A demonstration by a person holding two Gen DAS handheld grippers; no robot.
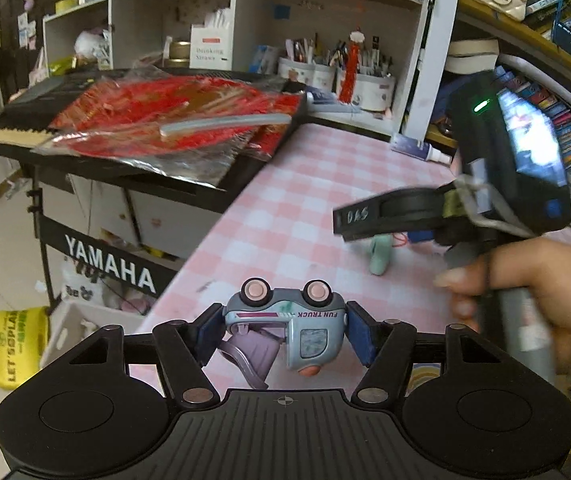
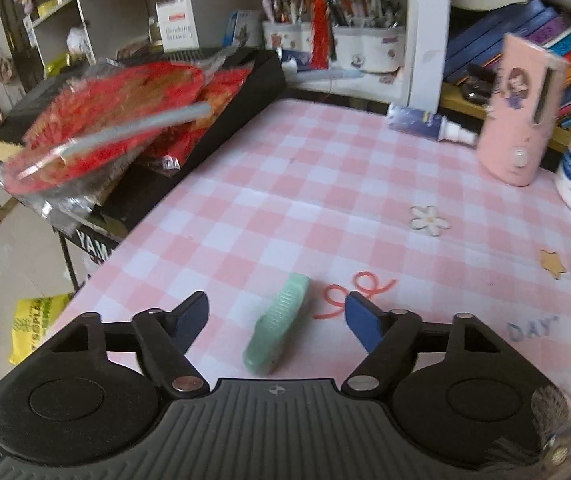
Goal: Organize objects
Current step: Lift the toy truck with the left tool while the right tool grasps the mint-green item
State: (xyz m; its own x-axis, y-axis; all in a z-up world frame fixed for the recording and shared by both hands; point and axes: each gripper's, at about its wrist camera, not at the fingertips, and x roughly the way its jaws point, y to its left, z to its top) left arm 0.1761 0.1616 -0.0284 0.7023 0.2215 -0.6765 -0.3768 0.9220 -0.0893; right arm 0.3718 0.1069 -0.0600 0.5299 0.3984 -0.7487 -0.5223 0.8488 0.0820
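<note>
Nearest the left wrist camera, the left gripper (image 1: 285, 330) is clamping a small grey-blue toy truck (image 1: 289, 328) lettered "FUN TRUCK", which is lying wheels-up between the blue pads (image 1: 359, 336) above the near edge of the pink checked tablecloth (image 1: 305, 184). It is looking light, hard and smooth-sided, probably plastic, so the grip across the flat body sides seems sound; the lilac scoop (image 1: 253, 354) hanging from it is looking loose and is best left alone.

In the right wrist view, the right gripper (image 2: 277, 320) is standing partly open with nothing held, its pads clear on either side of a mint-green comb (image 2: 279, 326) lying on the cloth. The comb is appearing thin, stiff and light, likely to skid; taking it across its narrow back near the middle seems safest.
</note>
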